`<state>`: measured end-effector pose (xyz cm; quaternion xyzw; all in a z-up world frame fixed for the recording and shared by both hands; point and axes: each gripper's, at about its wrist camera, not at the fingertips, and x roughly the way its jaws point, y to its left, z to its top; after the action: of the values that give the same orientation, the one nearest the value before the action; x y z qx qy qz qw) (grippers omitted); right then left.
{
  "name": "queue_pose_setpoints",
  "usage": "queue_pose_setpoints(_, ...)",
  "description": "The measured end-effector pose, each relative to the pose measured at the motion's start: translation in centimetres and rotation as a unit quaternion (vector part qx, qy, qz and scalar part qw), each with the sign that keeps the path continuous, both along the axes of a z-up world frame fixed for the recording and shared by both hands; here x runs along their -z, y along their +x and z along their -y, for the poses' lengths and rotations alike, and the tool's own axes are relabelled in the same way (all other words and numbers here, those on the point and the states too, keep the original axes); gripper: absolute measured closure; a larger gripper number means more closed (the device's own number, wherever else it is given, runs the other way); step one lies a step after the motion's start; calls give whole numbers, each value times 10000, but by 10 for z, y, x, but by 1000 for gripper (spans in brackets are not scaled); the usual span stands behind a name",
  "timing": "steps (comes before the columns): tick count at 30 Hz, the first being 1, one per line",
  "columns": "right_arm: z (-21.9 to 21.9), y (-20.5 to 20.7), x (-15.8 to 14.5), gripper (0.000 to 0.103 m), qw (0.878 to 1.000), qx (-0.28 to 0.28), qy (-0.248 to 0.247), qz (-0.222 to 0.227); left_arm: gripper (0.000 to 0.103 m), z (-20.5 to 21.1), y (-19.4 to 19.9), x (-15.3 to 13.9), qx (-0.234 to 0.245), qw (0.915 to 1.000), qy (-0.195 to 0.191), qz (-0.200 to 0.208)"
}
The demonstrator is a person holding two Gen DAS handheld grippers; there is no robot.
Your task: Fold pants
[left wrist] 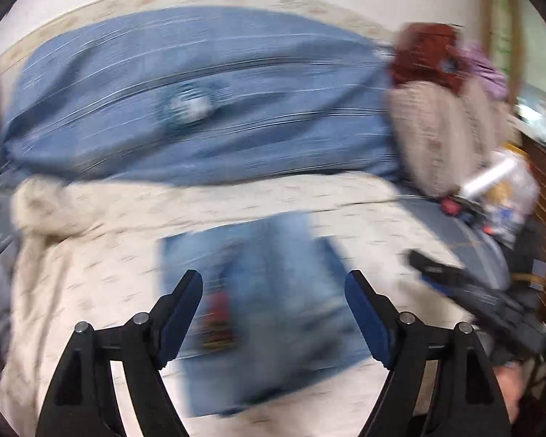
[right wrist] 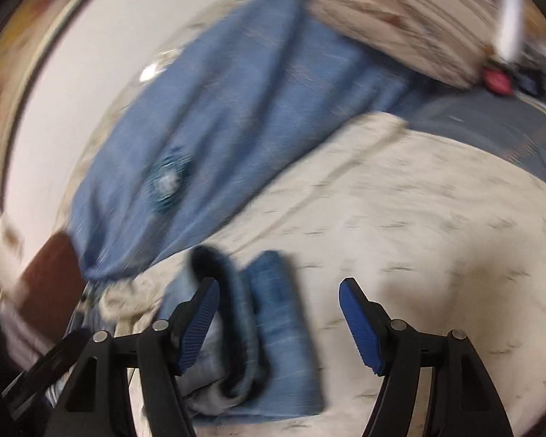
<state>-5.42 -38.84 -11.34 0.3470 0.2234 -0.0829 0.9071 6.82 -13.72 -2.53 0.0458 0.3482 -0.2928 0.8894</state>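
Both views are motion-blurred. Light blue denim pants (left wrist: 262,291) lie folded into a compact rectangle on a cream patterned bedspread (left wrist: 91,291). A red and brown label shows on them. My left gripper (left wrist: 275,282) is open and empty, hovering over the folded pants. In the right wrist view the pants (right wrist: 273,331) lie as a folded bundle with a dark rolled edge. My right gripper (right wrist: 278,289) is open and empty, just above and right of the bundle. The right gripper (left wrist: 466,291) also shows at the right of the left wrist view.
A large blue quilt (left wrist: 200,102) is bunched along the wall behind the pants. Cream pillows (left wrist: 436,138) with a red-brown item (left wrist: 426,51) on top are stacked at the right. Assorted small objects (left wrist: 502,196) lie by the pillows. A brown headboard (right wrist: 51,284) is at the left.
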Motion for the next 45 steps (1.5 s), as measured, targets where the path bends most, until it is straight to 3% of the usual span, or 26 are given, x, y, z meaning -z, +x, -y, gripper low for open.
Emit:
queue_pose_setpoints(3,-26,10,-5,31,9984,-443,-324,103,22,-29,18,19,-452,9982,-32,-383)
queue_pose_setpoints(6,-47,23,-2,31,9956,-699,-613,-123,22,-37,24,44,-656,9961,167,-568)
queue_pose_setpoints(15,-55,56,50,31,9814,-922,-736,-1512,21,-8,17,103,-379,9921,790,-903)
queue_pose_setpoints(19,-55,56,51,31,9810,-929,-778,-1512,21,-6,20,99,-318,9919,703,-1012)
queue_pose_setpoints(21,-53,54,47,31,9838,-894,-662,-1403,21,-12,25,93,-297,9922,606,-1050)
queue_pose_setpoints(24,-55,44,25,31,9900,-783,-846,-810,21,-21,22,71,-402,9962,509,-589)
queue_pose_setpoints(28,-74,40,-6,31,9876,-959,-1235,143,21,-28,17,58,-580,9947,846,-75)
queue_pose_setpoints(31,-88,57,-16,31,9827,-1274,-1276,428,21,-41,19,63,-480,9968,536,-346)
queue_pose_setpoints(34,-95,82,-13,31,9800,-1655,-1019,433,21,-46,19,81,-468,9951,625,-613)
queue_pose_setpoints(37,-101,104,-10,31,9744,-1900,-1110,454,21,-51,22,98,-527,9936,483,-875)
queue_pose_setpoints(40,-95,131,8,31,9786,-1900,-783,47,20,-53,24,101,-529,9933,336,-975)
queue_pose_setpoints(45,-66,153,47,33,9841,-1416,-466,-966,18,-51,26,114,-504,9917,212,-1167)
